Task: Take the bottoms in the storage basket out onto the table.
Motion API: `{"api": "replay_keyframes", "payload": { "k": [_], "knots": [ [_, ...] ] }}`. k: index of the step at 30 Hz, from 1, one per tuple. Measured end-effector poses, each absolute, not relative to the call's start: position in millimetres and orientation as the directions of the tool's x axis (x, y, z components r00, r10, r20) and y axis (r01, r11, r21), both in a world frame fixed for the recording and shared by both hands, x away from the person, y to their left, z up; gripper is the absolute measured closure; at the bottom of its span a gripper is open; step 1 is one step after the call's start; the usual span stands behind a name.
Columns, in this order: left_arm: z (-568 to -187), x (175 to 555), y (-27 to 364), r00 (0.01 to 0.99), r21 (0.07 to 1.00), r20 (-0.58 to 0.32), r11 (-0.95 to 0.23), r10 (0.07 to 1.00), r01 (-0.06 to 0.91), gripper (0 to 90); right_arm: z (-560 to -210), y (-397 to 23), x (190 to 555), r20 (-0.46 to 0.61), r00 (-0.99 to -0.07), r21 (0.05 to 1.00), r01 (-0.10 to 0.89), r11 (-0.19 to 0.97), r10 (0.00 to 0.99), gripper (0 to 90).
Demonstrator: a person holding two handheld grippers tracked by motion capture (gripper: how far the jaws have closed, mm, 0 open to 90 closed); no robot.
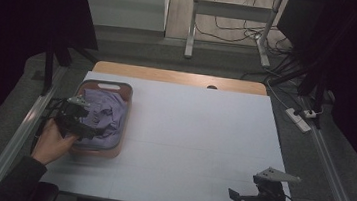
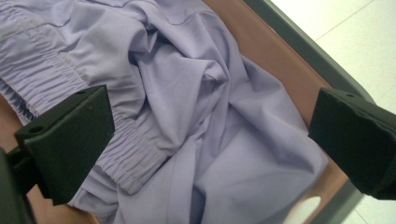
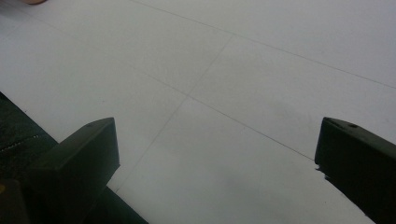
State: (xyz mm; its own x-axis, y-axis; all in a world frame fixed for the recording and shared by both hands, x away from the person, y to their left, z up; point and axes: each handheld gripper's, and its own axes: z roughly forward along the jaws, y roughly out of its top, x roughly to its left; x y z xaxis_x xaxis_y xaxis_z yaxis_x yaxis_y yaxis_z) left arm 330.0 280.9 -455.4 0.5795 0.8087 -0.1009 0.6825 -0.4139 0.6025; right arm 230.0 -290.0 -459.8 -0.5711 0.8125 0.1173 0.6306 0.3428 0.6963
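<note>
A brown basket (image 1: pixel 128 106) stands on the left part of the white-covered table (image 1: pixel 198 133), with a crumpled lilac garment (image 1: pixel 107 110) in it. My left gripper (image 1: pixel 87 122) hovers over the basket's near left side, held by a hand. In the left gripper view the jaws stand wide open on either side of the garment (image 2: pixel 196 93), whose elastic waistband (image 2: pixel 126 154) lies by the left jaw; the basket wall (image 2: pixel 275 60) runs behind. My right gripper (image 1: pixel 244 198) is low at the table's near right corner, open over the bare white sheet (image 3: pixel 233 70).
A strip of wooden tabletop (image 1: pixel 179 76) shows beyond the sheet. On the floor are a power strip (image 1: pixel 299 119) at the right, cables and a metal frame (image 1: pixel 191 31) at the back. Metal rails (image 1: pixel 17 134) run along both sides of the table.
</note>
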Motion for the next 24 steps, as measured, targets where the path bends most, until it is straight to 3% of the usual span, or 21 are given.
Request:
{"api": "replay_keyframes", "payload": {
  "k": [24],
  "knots": [
    [-457, 374, 280, 0.555, 0.569, -0.1, -0.41, 0.826, 0.713, 0.3, -460, -289, 230, 0.119, -0.582, 0.688, 0.633, 0.356, 0.805, 0.0]
  ]
}}
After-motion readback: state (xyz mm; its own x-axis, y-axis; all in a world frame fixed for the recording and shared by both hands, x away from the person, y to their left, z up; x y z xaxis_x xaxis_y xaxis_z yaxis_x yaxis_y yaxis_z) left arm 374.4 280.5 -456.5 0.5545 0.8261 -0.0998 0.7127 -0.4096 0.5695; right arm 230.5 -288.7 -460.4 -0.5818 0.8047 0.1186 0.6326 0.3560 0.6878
